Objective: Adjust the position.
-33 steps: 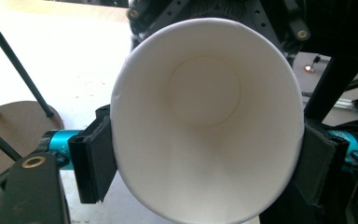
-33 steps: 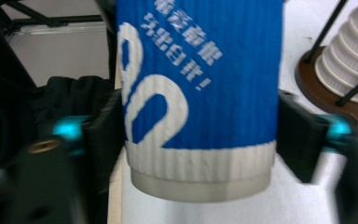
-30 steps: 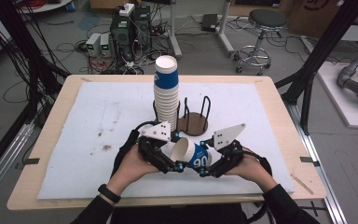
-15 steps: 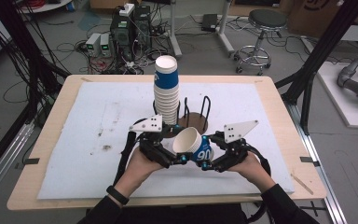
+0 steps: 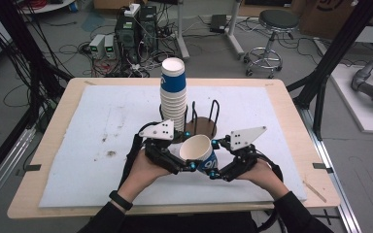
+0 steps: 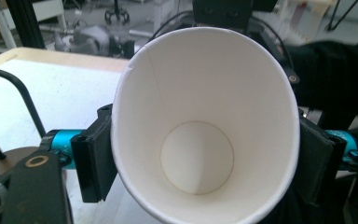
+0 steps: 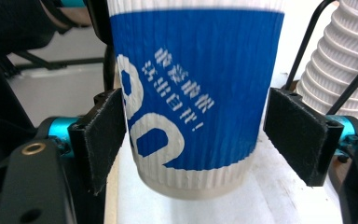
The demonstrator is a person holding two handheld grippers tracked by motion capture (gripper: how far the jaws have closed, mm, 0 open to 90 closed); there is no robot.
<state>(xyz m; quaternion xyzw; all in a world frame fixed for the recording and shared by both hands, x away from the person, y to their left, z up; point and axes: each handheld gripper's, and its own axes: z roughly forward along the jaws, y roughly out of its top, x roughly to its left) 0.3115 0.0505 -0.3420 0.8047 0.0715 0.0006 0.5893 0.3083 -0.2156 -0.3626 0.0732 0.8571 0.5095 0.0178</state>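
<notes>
- We find the left gripper (image 5: pixel 190 156) near the table's (image 5: pixel 291 126) near edge; its jaws have just been closing and press both sides of the paper cup (image 5: pixel 200 153) by its rim (image 6: pixel 205 121).
- The right gripper (image 5: pixel 212 159) brackets the same cup's blue wall (image 7: pixel 191 88); its jaws have just been opening, with a gap on one side.
- The cup is held above the white mat (image 5: pixel 102 126), mouth tilted up and left.
- Just beyond stands the cup stack (image 5: pixel 173 94) in a wire holder (image 5: pixel 212 116).
</notes>
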